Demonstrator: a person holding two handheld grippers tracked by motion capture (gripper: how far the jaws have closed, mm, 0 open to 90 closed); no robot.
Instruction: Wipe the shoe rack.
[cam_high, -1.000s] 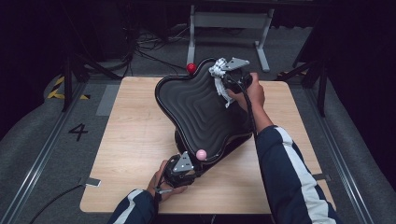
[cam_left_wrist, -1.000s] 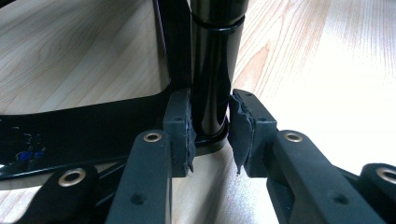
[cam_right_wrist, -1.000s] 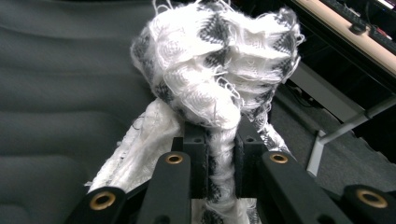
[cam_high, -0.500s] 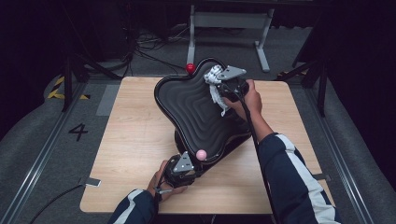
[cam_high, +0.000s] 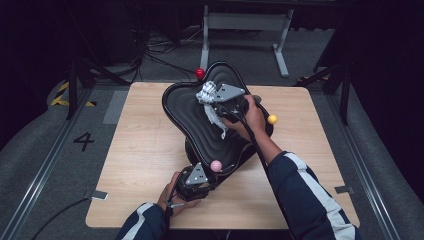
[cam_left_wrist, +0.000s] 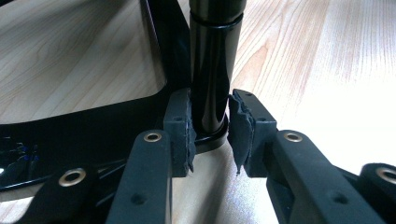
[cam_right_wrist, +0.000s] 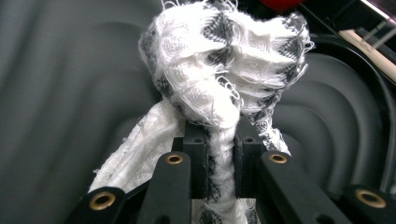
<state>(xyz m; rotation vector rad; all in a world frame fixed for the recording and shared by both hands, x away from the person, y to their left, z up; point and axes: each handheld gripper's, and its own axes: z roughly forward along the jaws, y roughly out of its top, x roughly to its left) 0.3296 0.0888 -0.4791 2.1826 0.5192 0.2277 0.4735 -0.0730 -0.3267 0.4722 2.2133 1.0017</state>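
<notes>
Dark studio floor surrounds a pale wooden table (cam_high: 150, 150), and a black numeral "4" (cam_high: 83, 141) is painted on the grey floor left of it. On the table lies an upturned black plastic chair seat (cam_high: 200, 120) with a rippled surface, reaching from the near edge to the far edge. The right gripper (cam_high: 216, 102) is clenched on a crumpled white-and-grey frayed cloth (cam_right_wrist: 219, 60), which it presses against the upper part of the seat, near a red ball (cam_high: 200, 73). The left gripper (cam_left_wrist: 210, 135) is at the near end of the seat, its padded jaws clamped on a glossy black cylindrical post (cam_left_wrist: 212, 70) of the seat's base. A pink ball (cam_high: 216, 165) sits just beside this gripper, and a yellow ball (cam_high: 272, 119) lies right of the person's right hand
</notes>
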